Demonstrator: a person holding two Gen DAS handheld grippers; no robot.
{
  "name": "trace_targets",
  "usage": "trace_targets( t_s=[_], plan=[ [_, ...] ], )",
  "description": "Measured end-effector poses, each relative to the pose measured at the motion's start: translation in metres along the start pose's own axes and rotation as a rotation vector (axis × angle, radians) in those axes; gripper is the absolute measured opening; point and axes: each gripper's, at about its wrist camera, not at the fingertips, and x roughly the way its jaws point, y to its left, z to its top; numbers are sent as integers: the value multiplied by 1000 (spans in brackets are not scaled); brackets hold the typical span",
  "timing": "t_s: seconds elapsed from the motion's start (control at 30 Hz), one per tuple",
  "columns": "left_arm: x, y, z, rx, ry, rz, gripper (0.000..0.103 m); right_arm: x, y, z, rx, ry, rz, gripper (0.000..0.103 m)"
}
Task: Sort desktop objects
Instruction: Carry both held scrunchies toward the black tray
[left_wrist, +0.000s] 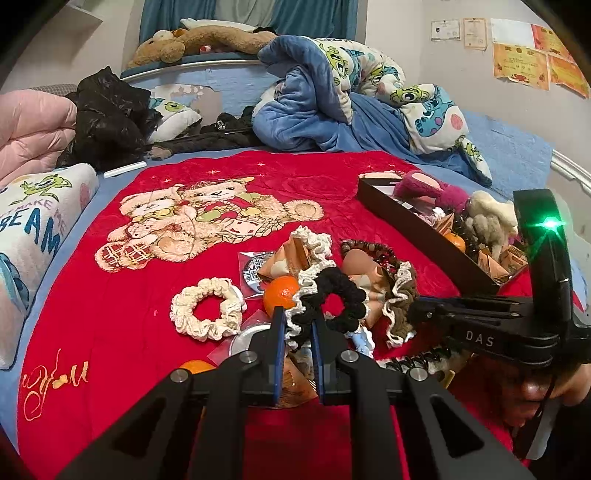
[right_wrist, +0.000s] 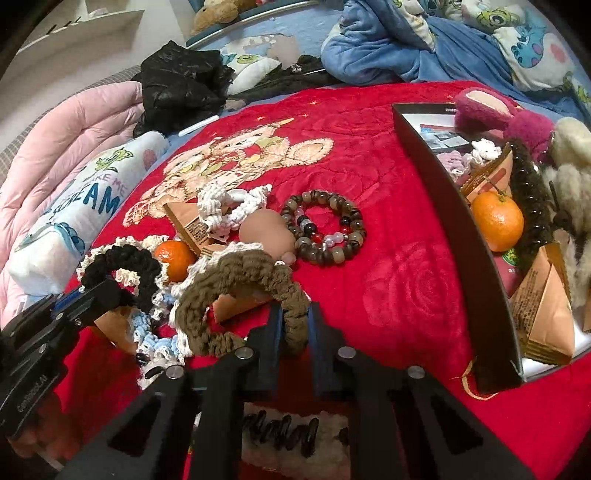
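A pile of small things lies on the red blanket (left_wrist: 155, 280). My left gripper (left_wrist: 298, 325) is shut on the black-and-white scrunchie (left_wrist: 332, 299), beside an orange (left_wrist: 282, 293). My right gripper (right_wrist: 295, 317) is shut on the brown scrunchie (right_wrist: 240, 280). The left gripper (right_wrist: 83, 301) also shows in the right wrist view on the black scrunchie (right_wrist: 122, 264). A cream scrunchie (left_wrist: 207, 310), a bead bracelet (right_wrist: 325, 232) and tan paper packets (right_wrist: 192, 221) lie around. The black box (right_wrist: 454, 221) at the right holds an orange (right_wrist: 498, 219), packets and plush toys.
A pink quilt (right_wrist: 74, 147), a black jacket (left_wrist: 107, 114) and a blue blanket (left_wrist: 317, 110) ring the red blanket. A printed pillow (left_wrist: 33, 236) lies at the left. A black hair coil (right_wrist: 280, 432) on white fluff lies under my right gripper.
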Motion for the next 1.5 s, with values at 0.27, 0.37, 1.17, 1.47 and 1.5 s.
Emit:
trace_targets(
  t_s=[0.27,0.37,1.17,1.47,1.5],
  plan=[
    [-1,-2,0,-1,-4,-1,13,-12,3,2,-5,-59,12,11],
    [-2,-3,0,1,-5,2,13,-17,4,2,-9,-79,21,11],
    [-5,-48,-6,70,-20,-16,13,-76,-45,2,32,-224,9,11],
    [-1,-85,-1,120,-33,-41,13,-116,-110,-9,141,-288,-54,11],
    [1,-93,0,128,-33,-49,13,-119,-117,-11,152,-292,-56,11]
  ],
)
